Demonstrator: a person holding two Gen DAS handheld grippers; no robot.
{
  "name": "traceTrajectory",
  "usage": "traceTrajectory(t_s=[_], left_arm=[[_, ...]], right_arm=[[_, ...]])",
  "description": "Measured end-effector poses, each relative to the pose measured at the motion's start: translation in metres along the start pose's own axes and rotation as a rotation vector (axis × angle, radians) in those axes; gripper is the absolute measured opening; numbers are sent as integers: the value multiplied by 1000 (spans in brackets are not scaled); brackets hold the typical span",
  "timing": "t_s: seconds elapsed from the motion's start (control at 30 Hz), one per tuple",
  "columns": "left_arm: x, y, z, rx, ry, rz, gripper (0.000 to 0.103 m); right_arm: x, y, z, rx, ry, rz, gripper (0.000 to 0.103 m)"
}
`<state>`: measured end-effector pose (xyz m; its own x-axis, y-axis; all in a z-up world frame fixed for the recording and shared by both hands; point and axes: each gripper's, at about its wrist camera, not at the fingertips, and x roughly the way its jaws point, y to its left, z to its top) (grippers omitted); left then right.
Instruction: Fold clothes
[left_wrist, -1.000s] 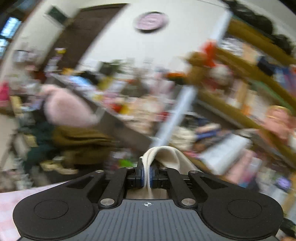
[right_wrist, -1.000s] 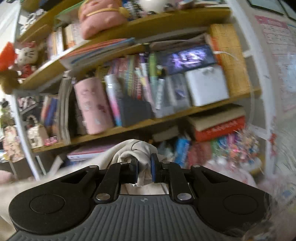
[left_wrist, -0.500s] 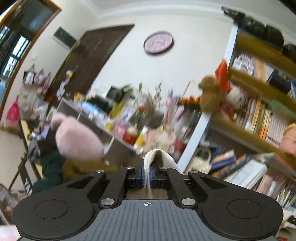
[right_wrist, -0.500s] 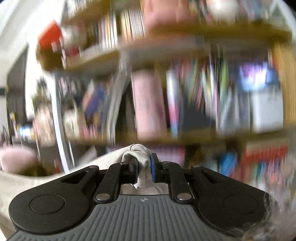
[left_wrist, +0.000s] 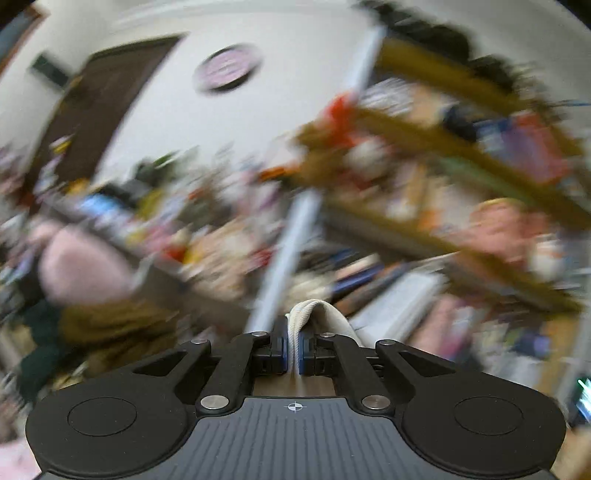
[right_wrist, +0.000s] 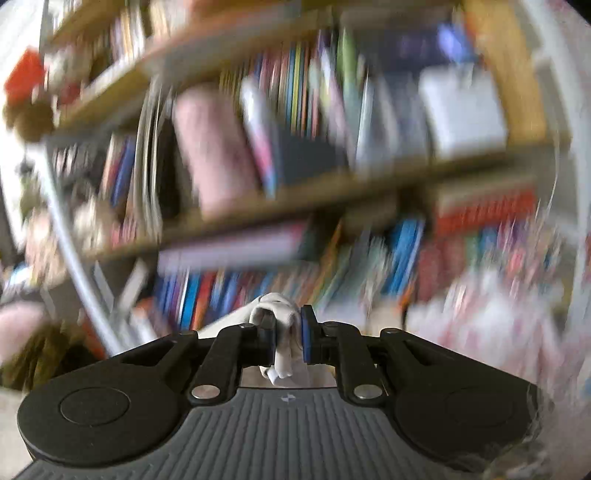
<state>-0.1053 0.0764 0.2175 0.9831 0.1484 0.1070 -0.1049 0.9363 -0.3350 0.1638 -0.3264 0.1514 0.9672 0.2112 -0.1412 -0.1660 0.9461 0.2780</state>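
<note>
A cream garment (left_wrist: 317, 314) is pinched by its ribbed edge between the blue pads of my left gripper (left_wrist: 294, 349), which is shut on it. In the right wrist view a bunched fold of the same cream cloth (right_wrist: 277, 314) sits between the jaws of my right gripper (right_wrist: 288, 338), also shut on it. Both grippers are held up in the air, pointing at the room rather than at a table. Most of the garment hangs out of sight below the grippers.
Wooden bookshelves (right_wrist: 332, 192) packed with books fill the right wrist view. The left wrist view shows a white shelf post (left_wrist: 291, 243), a cluttered counter (left_wrist: 155, 236), a pink plush object (left_wrist: 81, 266), a dark door (left_wrist: 99, 99) and a round wall clock (left_wrist: 225, 68). Both views are motion-blurred.
Both grippers keep their hold on the cream garment. The left view has tipped downward and the right view has swung toward lower shelves; both are blurred by motion.
</note>
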Motion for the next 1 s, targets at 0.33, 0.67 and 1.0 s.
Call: traceTrajectory(t_s=[0.33,0.67,1.0], left_arm=[[-7,-41,-41,-8,234,-308,4],[20,-24,-147,-71,640,-194,4],[17,-31,-144,41,740,-258,46]], right_arm=[[47,144,49,-184,-52,312,12],[46,284,-142,-680,557,704,51],[-7,121,-158,-337,683,469,66]])
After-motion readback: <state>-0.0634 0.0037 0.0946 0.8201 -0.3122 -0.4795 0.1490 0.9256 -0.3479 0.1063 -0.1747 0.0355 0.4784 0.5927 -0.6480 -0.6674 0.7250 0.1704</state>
